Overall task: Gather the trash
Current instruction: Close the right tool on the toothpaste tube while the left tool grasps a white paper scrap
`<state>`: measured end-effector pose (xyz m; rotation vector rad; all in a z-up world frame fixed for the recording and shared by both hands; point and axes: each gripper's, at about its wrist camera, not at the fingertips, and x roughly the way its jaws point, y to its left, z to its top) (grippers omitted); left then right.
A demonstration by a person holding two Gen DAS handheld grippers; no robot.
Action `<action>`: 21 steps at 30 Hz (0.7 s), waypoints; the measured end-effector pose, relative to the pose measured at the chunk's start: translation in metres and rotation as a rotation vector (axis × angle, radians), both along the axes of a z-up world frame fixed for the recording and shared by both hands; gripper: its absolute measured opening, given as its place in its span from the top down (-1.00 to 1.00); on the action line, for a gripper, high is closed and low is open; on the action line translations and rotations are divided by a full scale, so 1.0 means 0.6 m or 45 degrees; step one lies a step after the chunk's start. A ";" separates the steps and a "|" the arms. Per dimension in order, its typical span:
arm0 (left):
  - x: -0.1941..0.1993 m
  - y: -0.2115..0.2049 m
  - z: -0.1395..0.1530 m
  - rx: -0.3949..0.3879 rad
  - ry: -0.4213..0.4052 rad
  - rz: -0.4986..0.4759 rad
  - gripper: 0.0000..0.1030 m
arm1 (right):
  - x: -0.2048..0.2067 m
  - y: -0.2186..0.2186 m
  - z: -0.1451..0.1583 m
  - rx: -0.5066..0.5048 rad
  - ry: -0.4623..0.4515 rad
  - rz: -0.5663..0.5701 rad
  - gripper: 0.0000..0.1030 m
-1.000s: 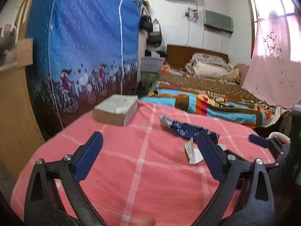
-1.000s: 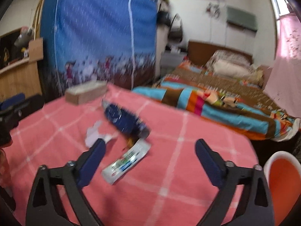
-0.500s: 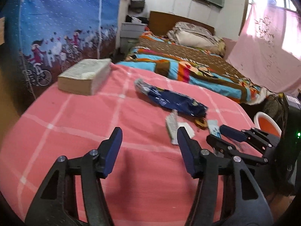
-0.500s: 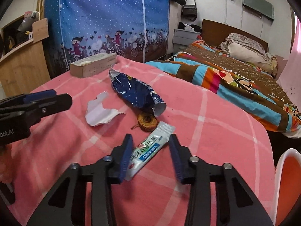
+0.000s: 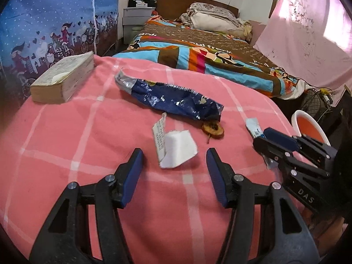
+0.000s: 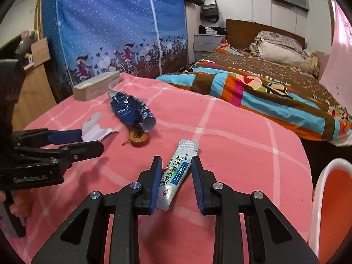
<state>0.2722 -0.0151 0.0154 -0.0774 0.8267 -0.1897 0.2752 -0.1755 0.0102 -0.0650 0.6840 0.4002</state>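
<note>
I have my right gripper (image 6: 176, 176) low over the pink cloth (image 6: 231, 136), its jaws narrowed around the sachet (image 6: 177, 171). They have just been closing; the left pad looks to be against the sachet's edge, while a gap shows on the right, so I do not have it clamped. The sachet lies flat on the cloth, its far end sticking out past the fingertips.

My left gripper (image 5: 173, 169) sits about half open with the torn paper (image 5: 173, 147) just ahead of the jaws and between their lines, untouched. Its jaws have just been closing too.

Beyond the paper lie the blue wrapper (image 5: 176, 101) and, at its near end, a small brown ring (image 5: 213, 128). A book (image 5: 63, 77) rests at the cloth's far left. The orange bin (image 6: 332, 202) stands at the right.
</note>
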 end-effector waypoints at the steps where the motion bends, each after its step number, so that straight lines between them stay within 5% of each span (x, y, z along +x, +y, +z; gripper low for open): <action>1: 0.002 -0.001 0.000 0.002 0.001 0.004 -0.20 | 0.001 -0.004 0.000 0.013 0.005 -0.002 0.51; 6: 0.010 -0.011 -0.005 0.083 0.018 0.028 0.21 | 0.001 -0.005 -0.001 0.029 0.006 0.003 0.51; 21: -0.024 -0.007 0.006 0.016 -0.041 0.028 0.48 | -0.012 -0.009 -0.001 0.085 -0.014 0.057 0.53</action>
